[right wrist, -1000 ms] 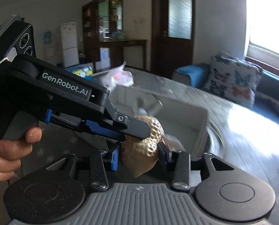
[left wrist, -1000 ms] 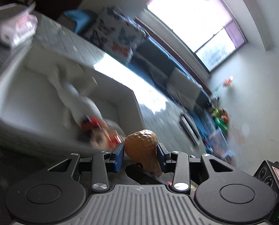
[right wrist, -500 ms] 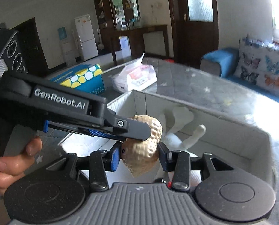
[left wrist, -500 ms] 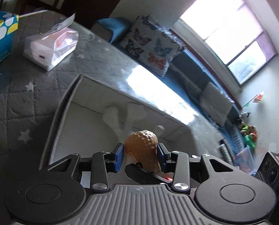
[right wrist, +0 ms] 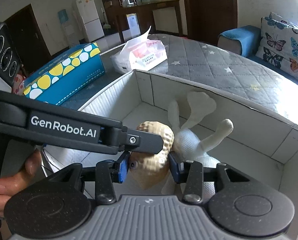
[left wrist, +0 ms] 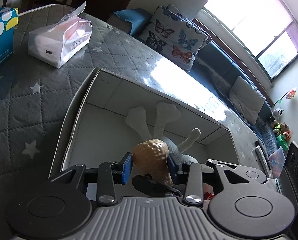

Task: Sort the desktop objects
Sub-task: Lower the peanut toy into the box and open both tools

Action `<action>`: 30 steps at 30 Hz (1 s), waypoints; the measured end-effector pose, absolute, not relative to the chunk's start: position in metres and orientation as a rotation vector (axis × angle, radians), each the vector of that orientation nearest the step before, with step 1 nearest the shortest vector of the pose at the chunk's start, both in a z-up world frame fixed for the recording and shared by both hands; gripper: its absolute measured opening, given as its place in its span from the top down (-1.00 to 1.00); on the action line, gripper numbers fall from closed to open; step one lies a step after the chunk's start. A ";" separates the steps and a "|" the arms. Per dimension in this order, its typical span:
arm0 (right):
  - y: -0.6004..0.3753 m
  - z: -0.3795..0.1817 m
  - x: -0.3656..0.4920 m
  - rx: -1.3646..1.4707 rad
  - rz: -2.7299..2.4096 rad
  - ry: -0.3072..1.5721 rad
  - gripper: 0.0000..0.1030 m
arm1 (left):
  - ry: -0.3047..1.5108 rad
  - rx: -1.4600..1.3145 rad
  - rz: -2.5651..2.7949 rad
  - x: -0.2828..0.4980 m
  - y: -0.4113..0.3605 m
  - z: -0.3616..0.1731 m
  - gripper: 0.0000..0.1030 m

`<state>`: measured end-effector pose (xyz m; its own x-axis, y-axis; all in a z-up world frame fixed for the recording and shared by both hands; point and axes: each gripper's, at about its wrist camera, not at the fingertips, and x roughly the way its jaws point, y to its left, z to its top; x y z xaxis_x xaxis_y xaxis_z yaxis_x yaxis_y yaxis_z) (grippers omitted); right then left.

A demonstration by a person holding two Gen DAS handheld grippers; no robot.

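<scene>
Since a second ago both views have swung down, so the white rectangular cardboard box point(left wrist: 75, 124) now fills the frame beneath the tan, dimpled peanut-shaped toy point(left wrist: 155, 160). Both claws pinch that one toy: the left claw point(left wrist: 150, 167) has its blue pads tight on the sides, and the right claw point(right wrist: 149, 167) clamps the same body from another angle, the left one's arm crossing above it. The toy hangs over the box interior, just above a white plush toy with long limbs point(right wrist: 191, 138). Its long axis seems to run away from the cameras, rounded end forward, narrow end pointing back and down. To do the drop well, one claw should probably let go first, then the other lowers and frees it clear of the plush
</scene>
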<state>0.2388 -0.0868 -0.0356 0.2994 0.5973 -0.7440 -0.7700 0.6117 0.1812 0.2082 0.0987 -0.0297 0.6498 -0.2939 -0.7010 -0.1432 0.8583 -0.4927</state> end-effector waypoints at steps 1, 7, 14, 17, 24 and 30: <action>-0.085 -0.036 0.239 -0.235 0.916 0.881 0.18 | 0.873 -0.545 -0.089 0.208 0.098 -0.030 0.20; -0.082 -0.036 0.239 -0.254 0.918 0.880 0.15 | 0.868 -0.525 -0.076 0.207 0.096 -0.029 0.20; -0.084 -0.033 0.233 -0.263 0.927 0.846 -0.15 | 0.851 -0.522 -0.071 0.204 0.096 -0.025 0.22; -0.085 -0.032 0.231 -0.261 0.923 0.833 -0.25 | 0.846 -0.519 -0.066 0.203 0.095 -0.023 0.22; -0.098 -0.021 0.221 -0.228 0.921 0.775 -0.72 | 0.811 -0.522 -0.069 0.192 0.094 -0.013 0.22; -0.118 -0.008 0.204 -0.195 0.904 0.722 -0.92 | 0.771 -0.510 -0.090 0.176 0.084 0.000 0.22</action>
<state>0.2040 -0.1184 -0.0076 0.4042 0.6475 -0.6460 -0.7729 0.6195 0.1374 0.1758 0.0841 -0.0005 0.7194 -0.2609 -0.6437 -0.1048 0.8754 -0.4719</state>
